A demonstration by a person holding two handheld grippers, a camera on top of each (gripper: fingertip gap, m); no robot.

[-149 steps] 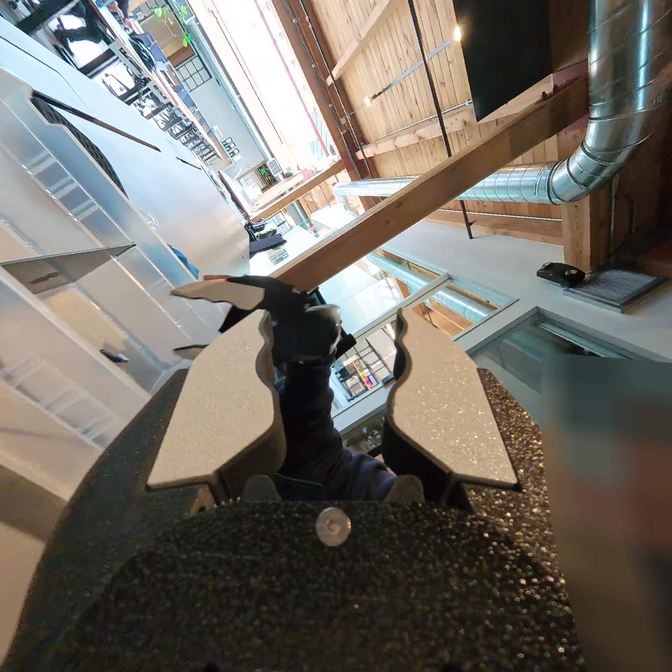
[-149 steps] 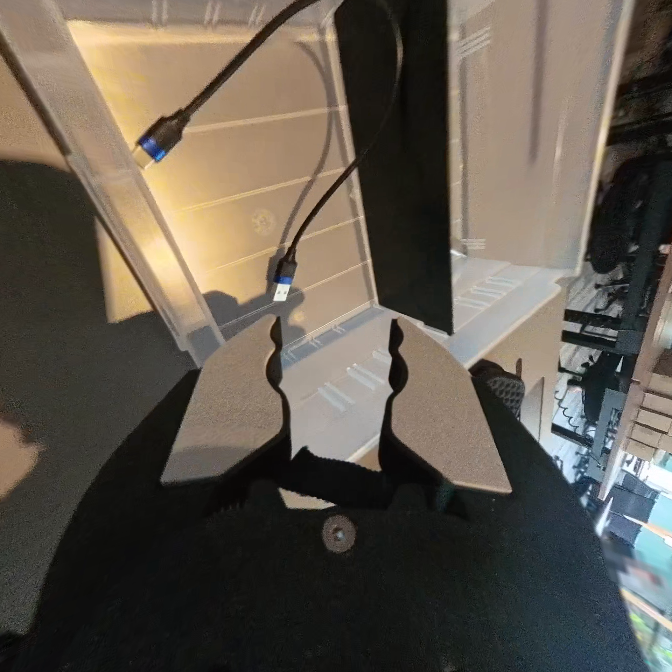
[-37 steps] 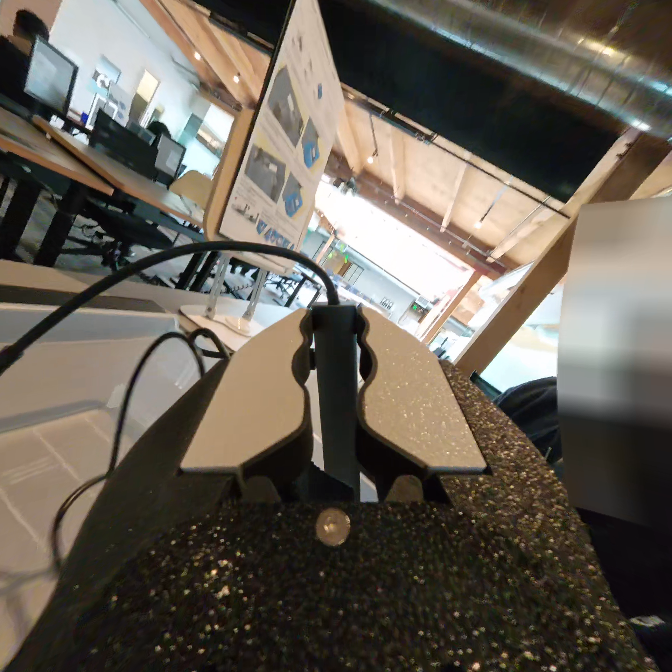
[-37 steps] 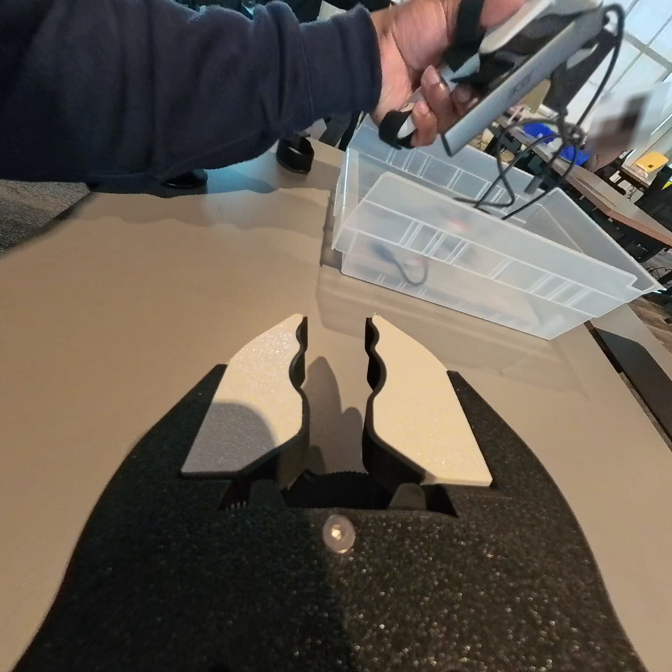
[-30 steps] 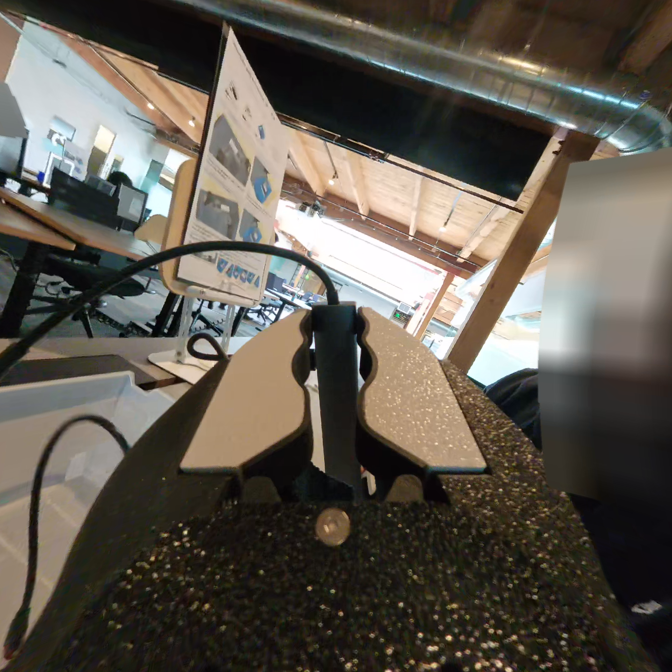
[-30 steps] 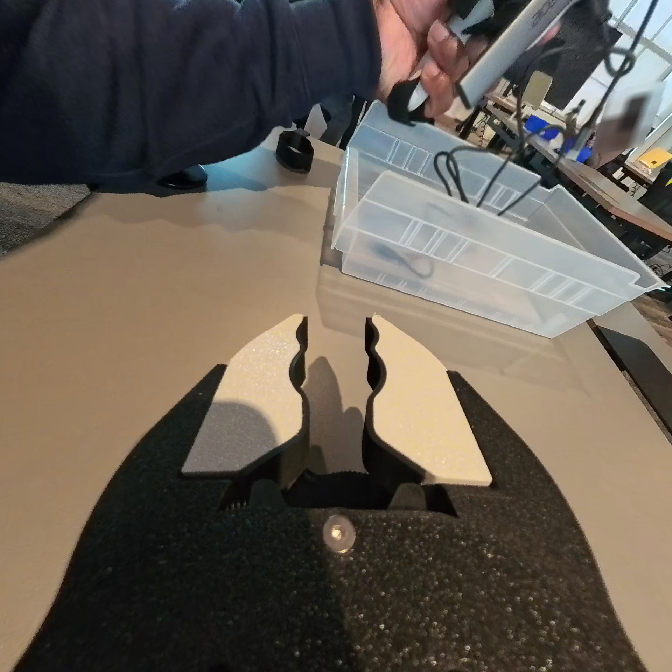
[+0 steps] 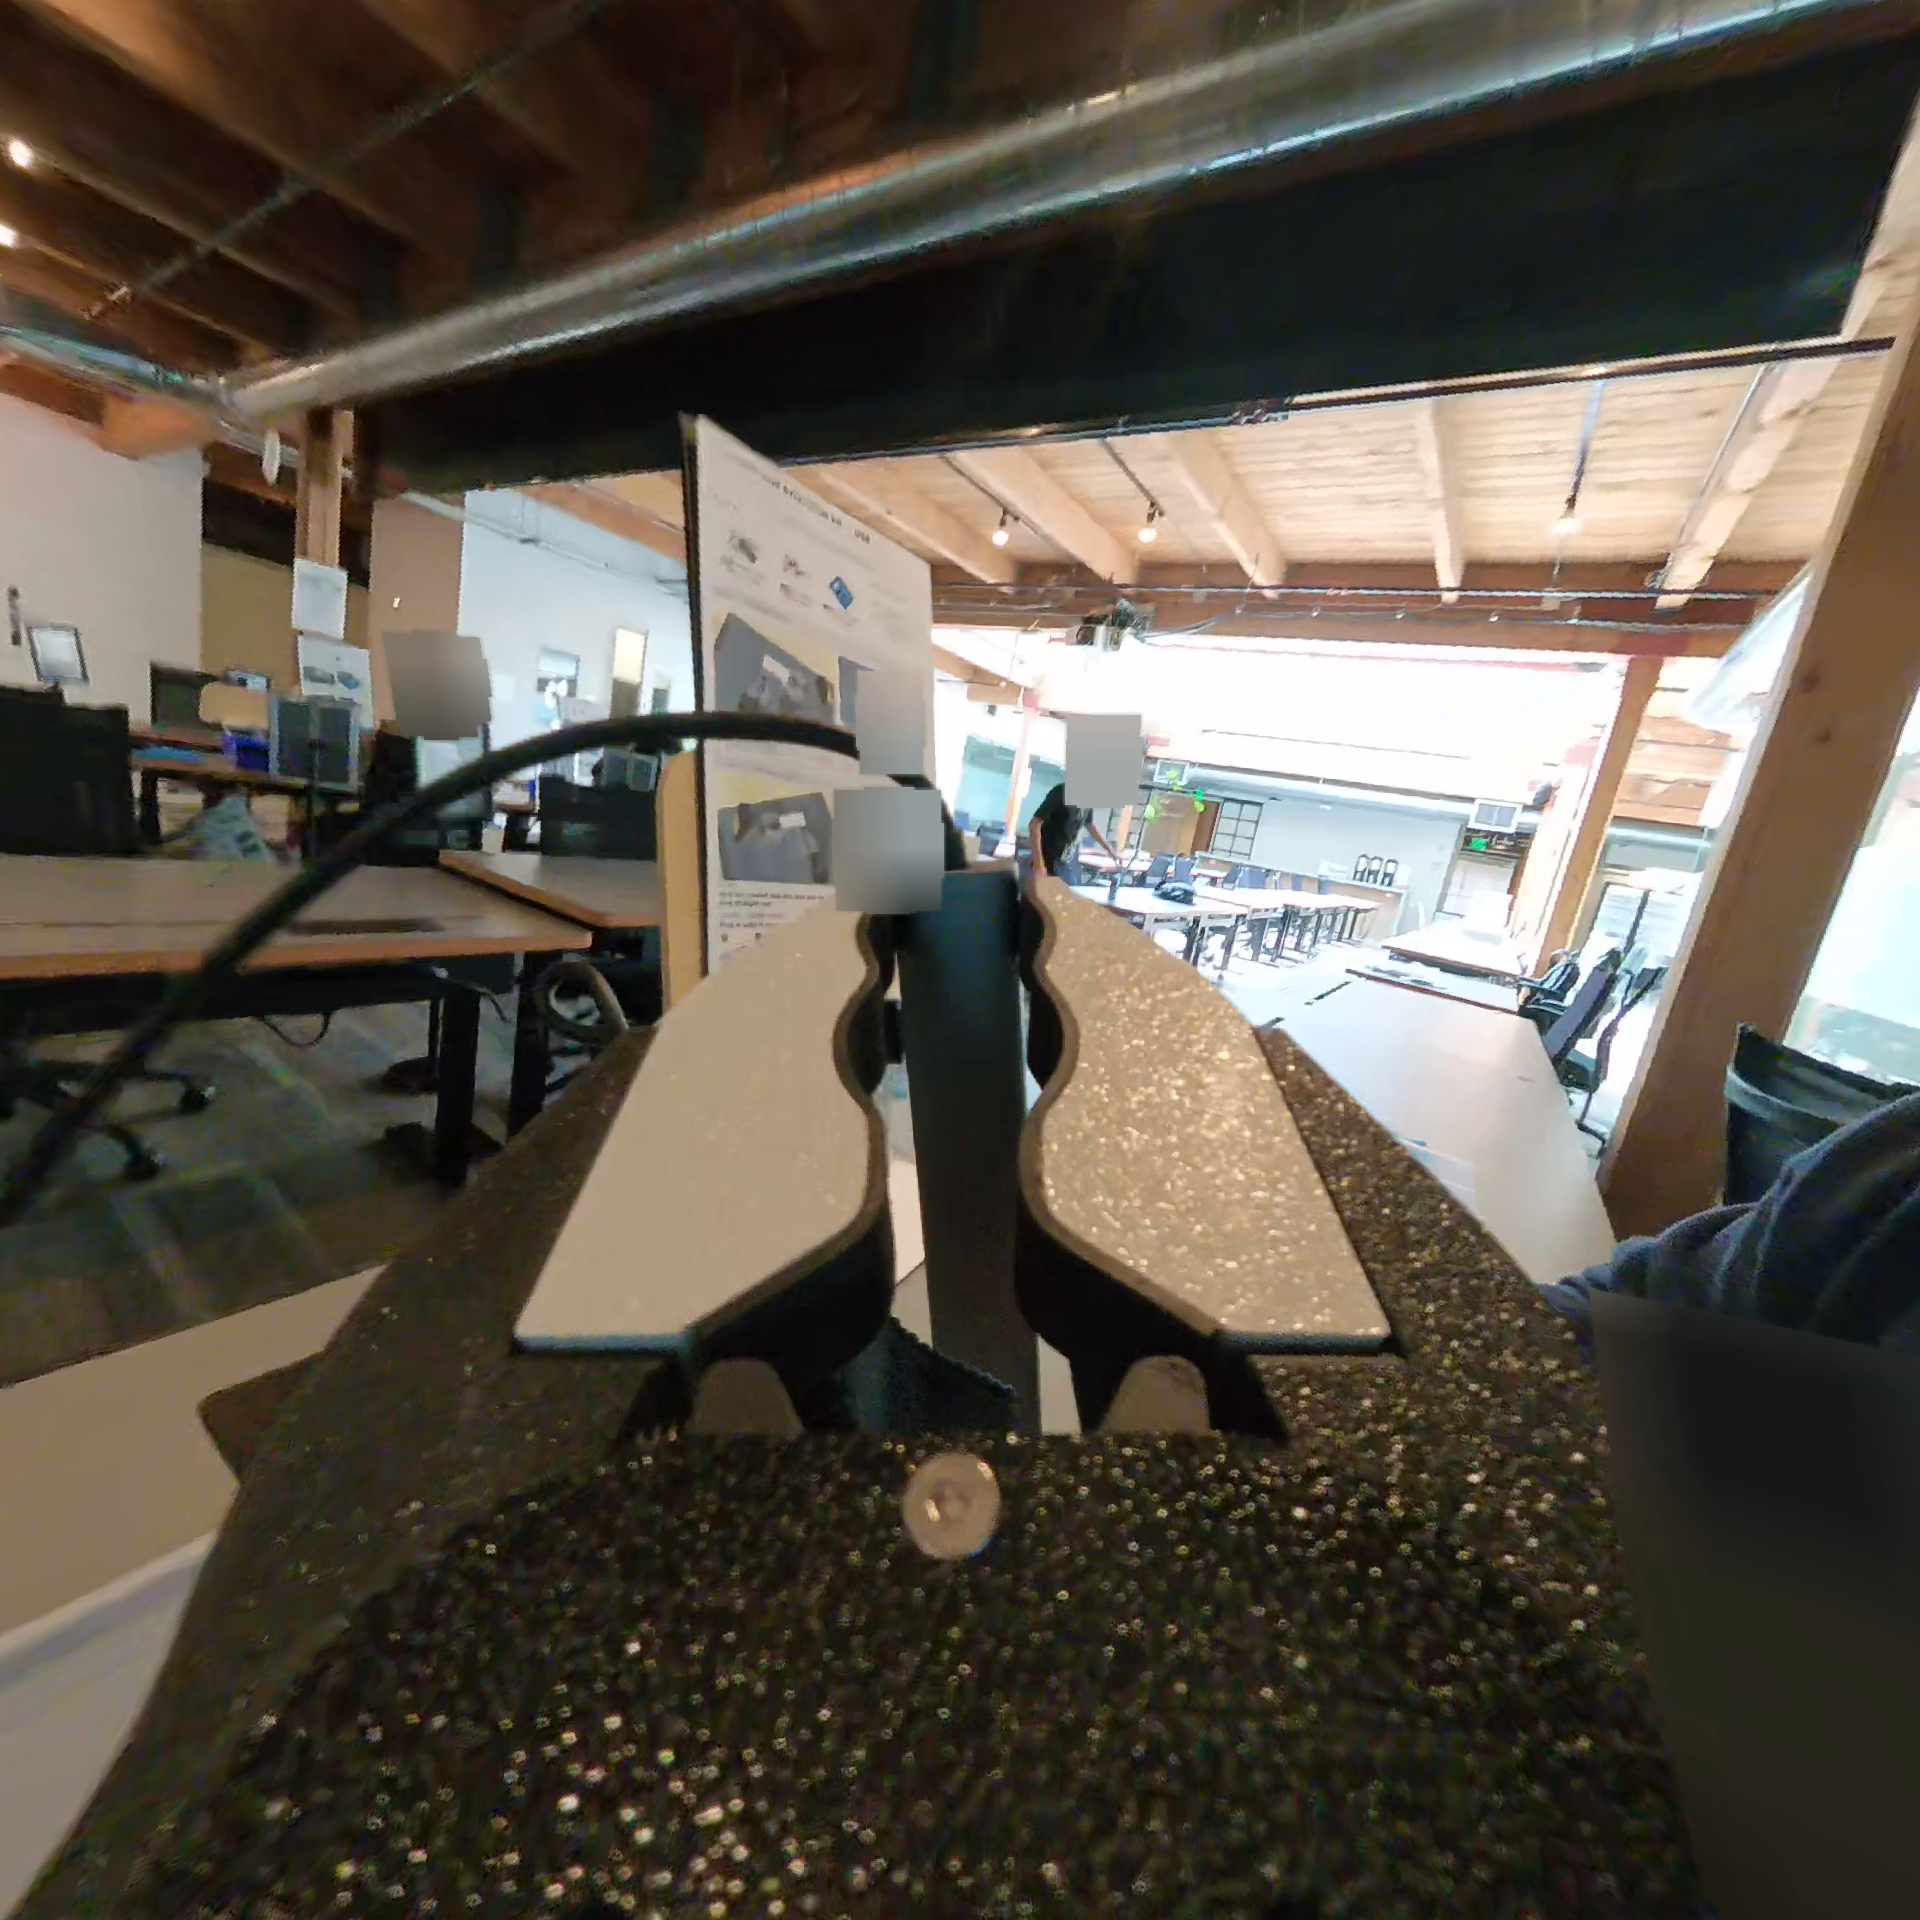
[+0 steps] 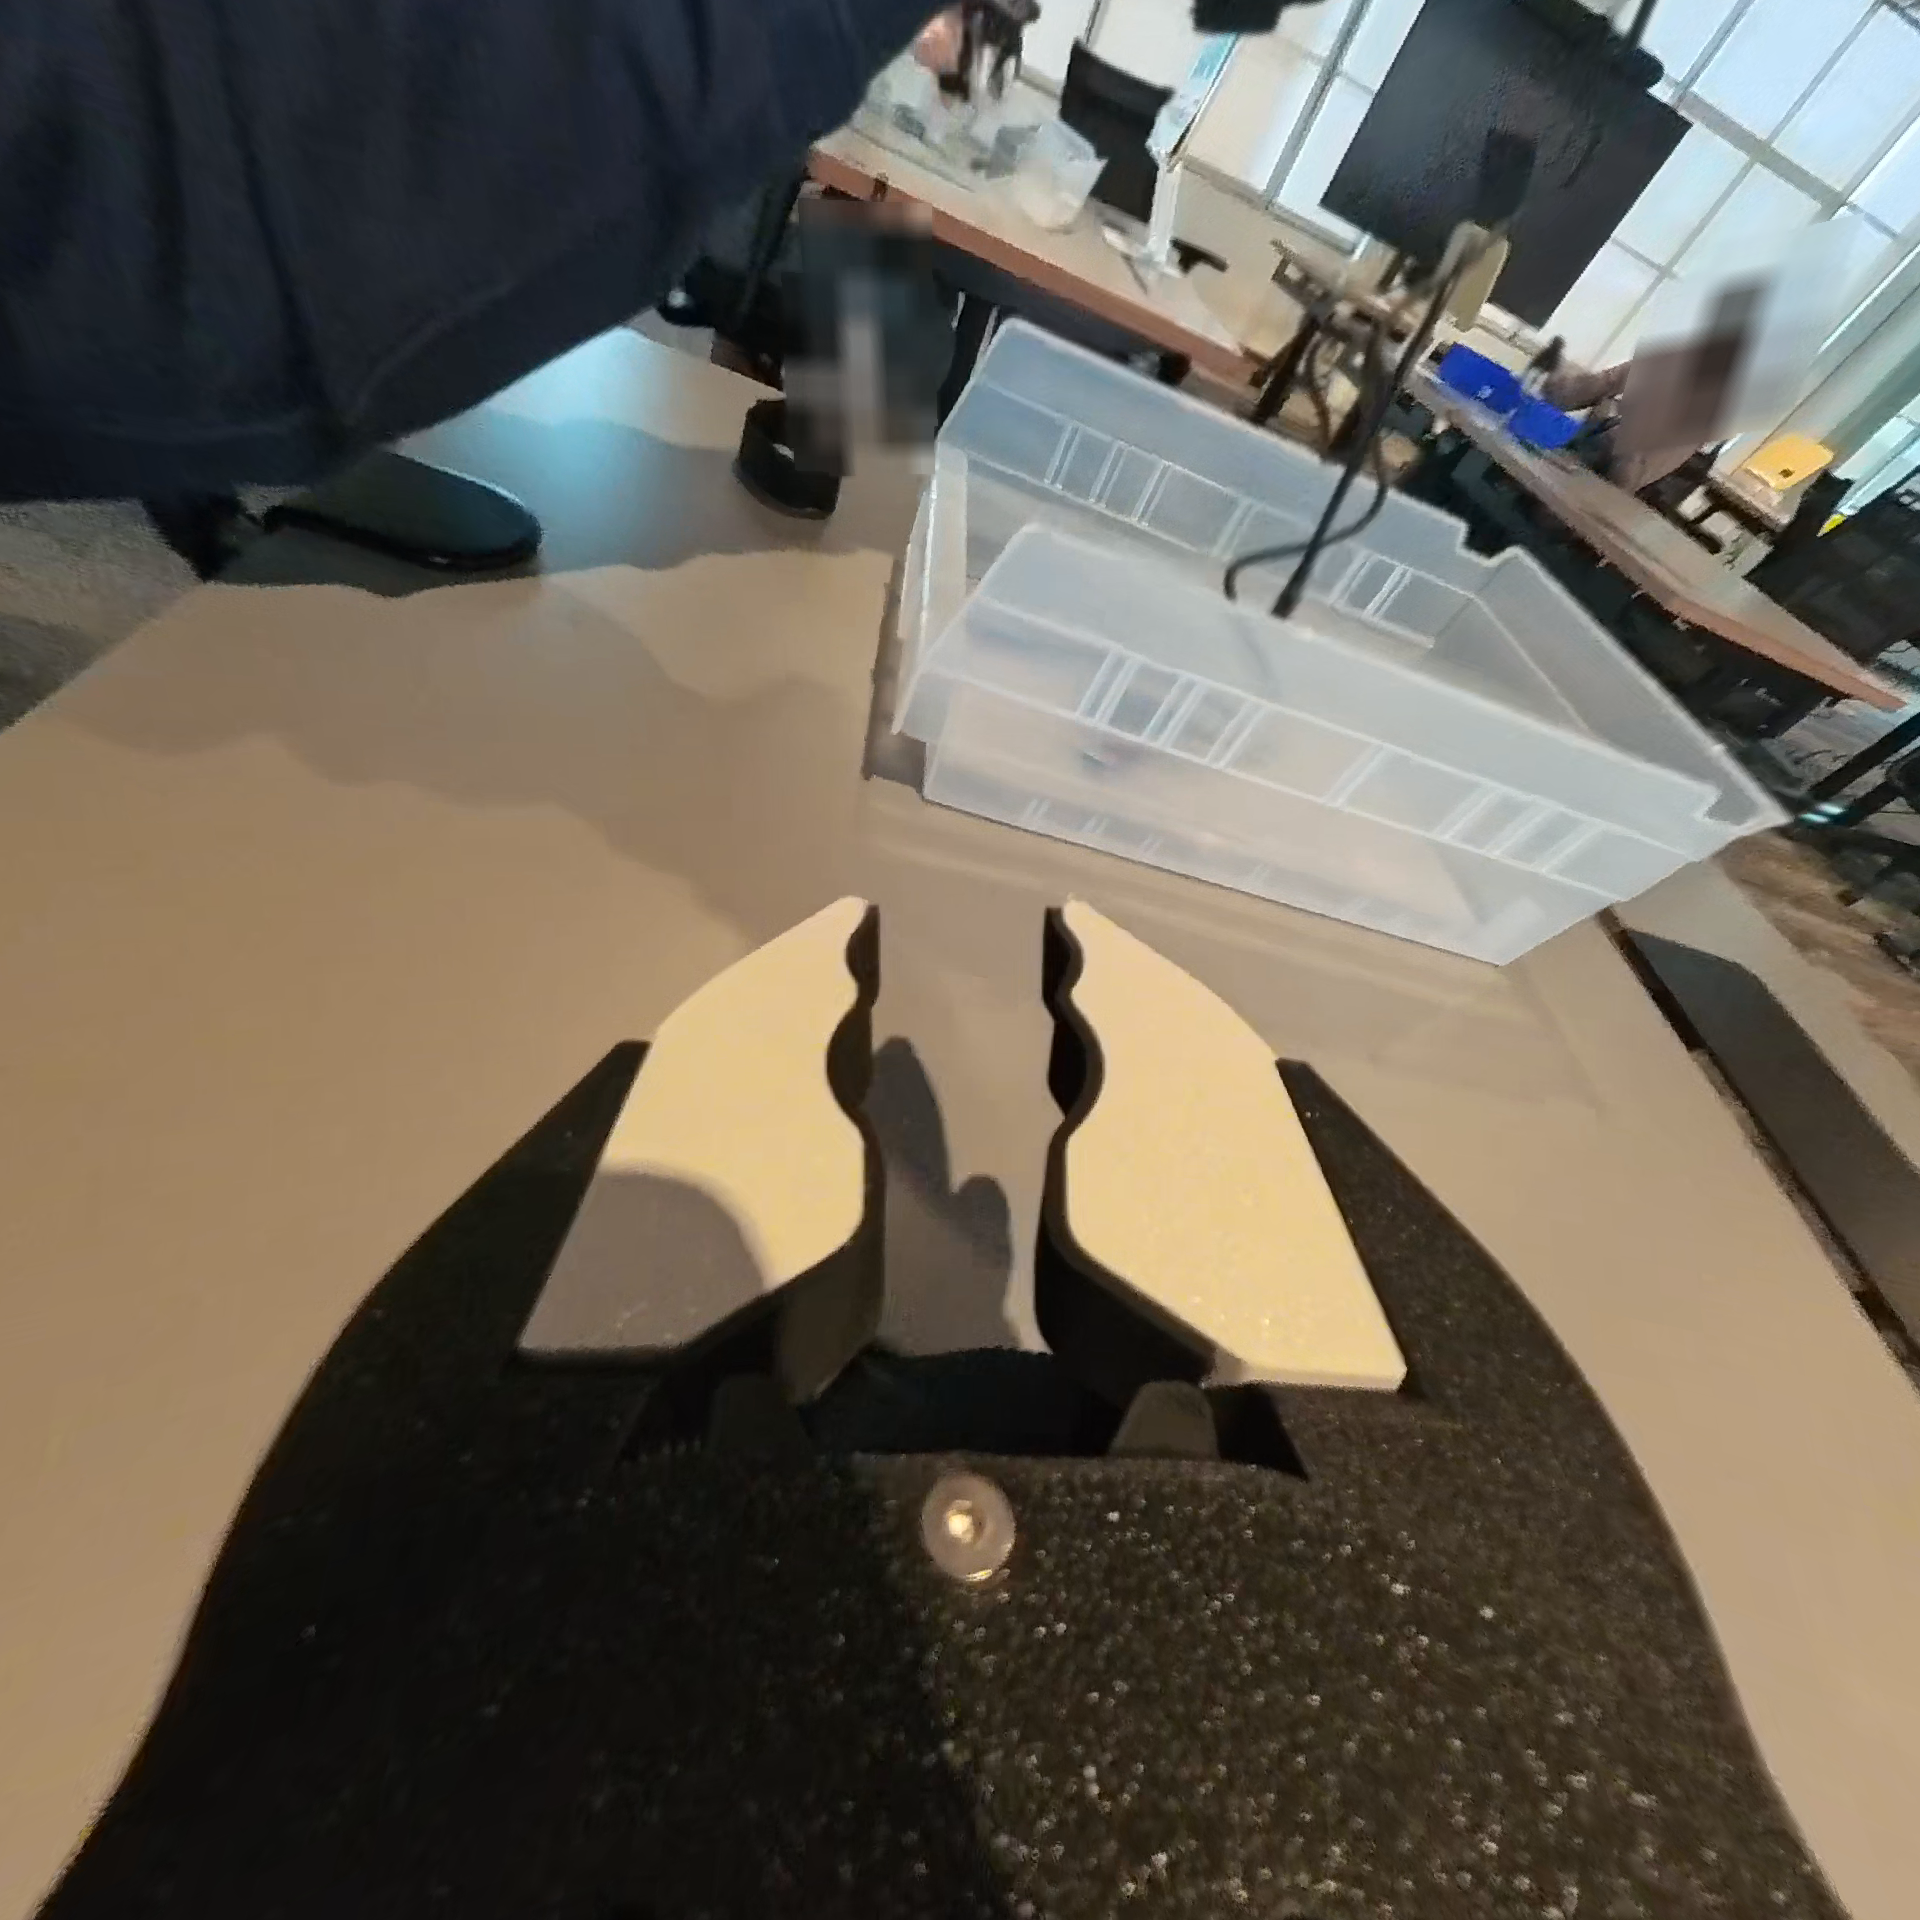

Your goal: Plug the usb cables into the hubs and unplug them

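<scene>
Left wrist view: my left gripper [image 7: 956,925] is clamped on a dark flat hub [image 7: 961,1091] standing upright between the fingers [image 7: 727,1143] – held up in the air, facing out over an office with desks. A black cable [image 7: 343,862] arcs from the hub's top end off to the left and down. A poster board [image 7: 800,707] stands behind.

Right wrist view: my right gripper [image 8: 958,920] is spread, nothing in it, low over the beige table [image 8: 364,852]. Ahead to the right sit clear plastic bins [image 8: 1299,717] – thin black cables [image 8: 1340,488] dangle from above into the near one. A dark blue sleeve [image 8: 343,208] crosses top left.
</scene>
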